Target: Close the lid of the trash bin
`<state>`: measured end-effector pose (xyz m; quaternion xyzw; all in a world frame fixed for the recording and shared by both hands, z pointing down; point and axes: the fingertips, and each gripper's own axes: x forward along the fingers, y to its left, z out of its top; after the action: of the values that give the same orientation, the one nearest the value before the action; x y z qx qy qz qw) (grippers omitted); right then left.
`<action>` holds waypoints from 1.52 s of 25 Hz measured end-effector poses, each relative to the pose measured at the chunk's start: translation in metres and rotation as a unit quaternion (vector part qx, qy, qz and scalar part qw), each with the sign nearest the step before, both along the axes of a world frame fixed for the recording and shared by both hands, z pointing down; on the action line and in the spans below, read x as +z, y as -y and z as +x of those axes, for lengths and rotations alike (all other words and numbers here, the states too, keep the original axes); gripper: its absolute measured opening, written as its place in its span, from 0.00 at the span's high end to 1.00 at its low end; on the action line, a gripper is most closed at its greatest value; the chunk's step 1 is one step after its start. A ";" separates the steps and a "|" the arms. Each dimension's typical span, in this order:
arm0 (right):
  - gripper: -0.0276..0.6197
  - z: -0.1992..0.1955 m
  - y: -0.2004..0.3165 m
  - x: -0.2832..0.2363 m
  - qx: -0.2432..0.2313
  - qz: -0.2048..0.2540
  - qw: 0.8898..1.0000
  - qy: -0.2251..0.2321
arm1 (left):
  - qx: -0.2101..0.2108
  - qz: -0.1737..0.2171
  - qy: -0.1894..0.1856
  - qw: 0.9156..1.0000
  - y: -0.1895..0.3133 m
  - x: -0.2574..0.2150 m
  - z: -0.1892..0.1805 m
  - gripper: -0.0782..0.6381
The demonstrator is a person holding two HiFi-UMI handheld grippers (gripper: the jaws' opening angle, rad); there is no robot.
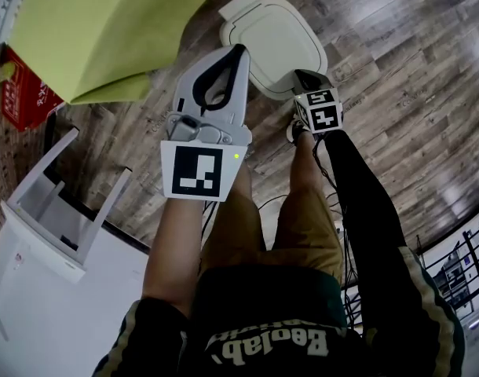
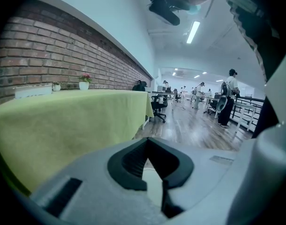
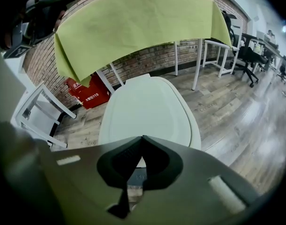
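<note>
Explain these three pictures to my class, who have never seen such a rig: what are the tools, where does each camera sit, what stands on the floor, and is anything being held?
There is no robot here. A standing person holds one hand-held gripper in each hand. The head view looks down from the person's head. In it the left hand-held gripper is on the left. The right hand-held gripper is at the near edge of the white trash bin. The other two cameras ride on the grippers and look along their jaws. Both pairs of jaws are together and hold nothing. The bin's lid looks shut. On the wooden floor also stand a table under a green cloth and a red box.
</note>
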<state>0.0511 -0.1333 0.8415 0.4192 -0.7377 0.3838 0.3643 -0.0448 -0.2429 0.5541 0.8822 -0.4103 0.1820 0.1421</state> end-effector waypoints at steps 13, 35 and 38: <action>0.94 -0.001 0.000 0.000 -0.025 0.031 0.999 -0.003 | 0.000 -0.005 0.001 1.000 -0.002 0.007 0.000 0.88; 0.95 0.006 0.006 -0.034 -0.030 0.039 0.999 -0.007 | 0.016 -0.001 0.012 1.000 -0.003 -0.009 -0.001 0.88; 0.94 0.008 0.005 -0.063 -0.039 0.048 0.998 0.000 | 0.030 0.001 0.023 0.999 -0.006 -0.022 0.003 0.88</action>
<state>0.0592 -0.1383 0.7781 0.4068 -0.7712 0.3336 0.3585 -0.0419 -0.2366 0.5319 0.8897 -0.3874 0.2058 0.1262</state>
